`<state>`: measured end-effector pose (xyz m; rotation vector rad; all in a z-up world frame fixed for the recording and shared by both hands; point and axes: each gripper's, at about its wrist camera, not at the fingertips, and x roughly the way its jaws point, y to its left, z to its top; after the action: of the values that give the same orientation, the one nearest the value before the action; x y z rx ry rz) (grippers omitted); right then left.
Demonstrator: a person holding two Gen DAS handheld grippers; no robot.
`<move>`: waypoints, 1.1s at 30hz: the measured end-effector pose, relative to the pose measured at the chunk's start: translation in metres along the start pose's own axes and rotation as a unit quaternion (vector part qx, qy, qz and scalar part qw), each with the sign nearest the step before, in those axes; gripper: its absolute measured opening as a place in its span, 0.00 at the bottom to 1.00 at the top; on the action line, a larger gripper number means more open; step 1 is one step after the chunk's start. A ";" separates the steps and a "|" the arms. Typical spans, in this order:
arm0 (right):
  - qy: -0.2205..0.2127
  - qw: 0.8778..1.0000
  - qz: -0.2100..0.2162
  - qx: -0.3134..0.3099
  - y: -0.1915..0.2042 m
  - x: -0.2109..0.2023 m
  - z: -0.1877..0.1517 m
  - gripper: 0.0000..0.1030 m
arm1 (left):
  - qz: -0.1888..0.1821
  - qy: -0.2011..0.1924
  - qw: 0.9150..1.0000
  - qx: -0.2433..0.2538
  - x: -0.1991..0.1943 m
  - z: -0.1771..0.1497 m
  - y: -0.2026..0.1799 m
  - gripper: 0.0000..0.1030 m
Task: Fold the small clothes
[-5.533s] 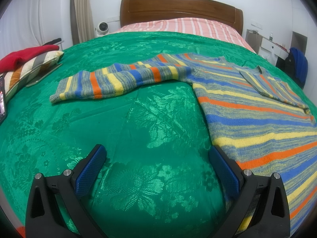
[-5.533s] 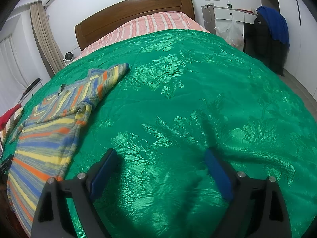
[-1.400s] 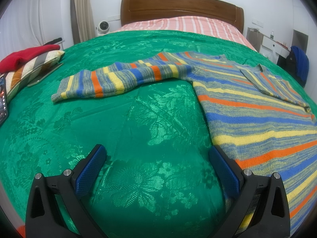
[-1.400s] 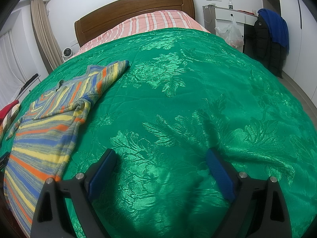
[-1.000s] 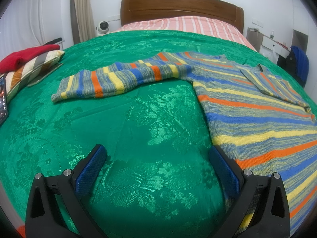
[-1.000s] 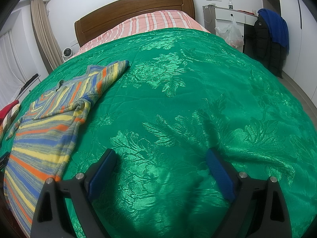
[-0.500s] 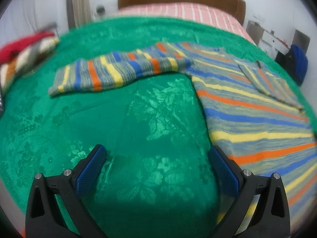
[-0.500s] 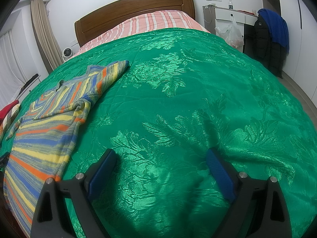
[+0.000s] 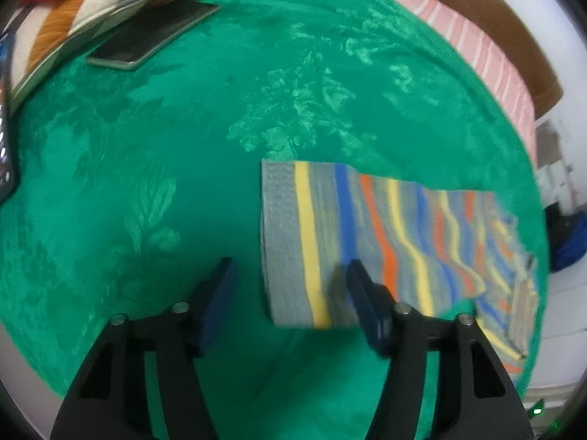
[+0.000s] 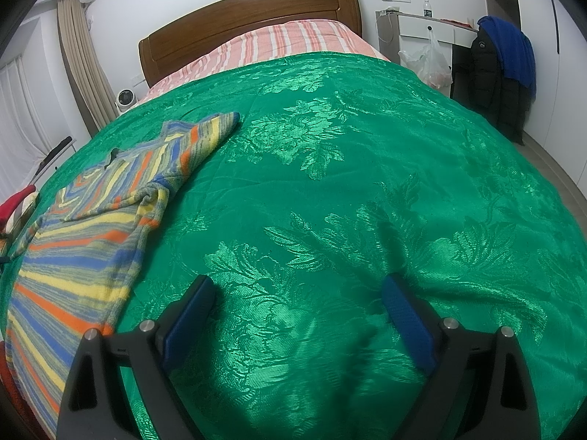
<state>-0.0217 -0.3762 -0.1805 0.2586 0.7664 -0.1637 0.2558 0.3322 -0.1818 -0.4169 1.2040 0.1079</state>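
A striped knit sweater (image 10: 84, 234) in grey, yellow, blue and orange lies flat on the green bedspread (image 10: 367, 168). Its near sleeve is folded over the body. In the left wrist view the other sleeve (image 9: 367, 234) stretches out, its cuff end nearest me. My left gripper (image 9: 290, 300) is open right above that cuff; the cuff lies partly between the pads, and the right fingertip (image 9: 361, 289) is over the sleeve. My right gripper (image 10: 297, 315) is open and empty over bare bedspread, to the right of the sweater's hem.
A striped pillow (image 9: 84, 11) with a red garment and a dark tablet (image 9: 154, 36) lie at the bed's left edge. A wooden headboard (image 10: 249, 22) and pink striped sheet (image 10: 279, 44) are at the far end. A desk, bag and hanging jackets (image 10: 502, 66) stand to the right.
My left gripper has swung left and forward and tipped down, from beside the sweater's body to over the sleeve cuff. It stays open. The right gripper has not moved.
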 end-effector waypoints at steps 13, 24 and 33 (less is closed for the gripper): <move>0.001 1.000 -0.001 -0.001 0.000 0.000 0.000 0.90 | -0.083 -0.127 0.950 0.272 -0.114 -0.015 -0.263 0.03; 0.000 1.000 0.000 -0.001 -0.001 0.000 -0.001 0.90 | -0.114 -0.052 0.919 0.375 -0.043 -0.097 -0.403 0.56; -0.003 1.000 0.008 0.002 -0.002 0.000 0.000 0.91 | 0.057 -0.043 0.940 0.333 0.029 -0.080 -0.302 0.64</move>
<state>-0.0225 -0.3781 -0.1806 0.2671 0.7574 -0.1505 0.2861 0.0208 -0.1548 0.2501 1.1030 -0.1818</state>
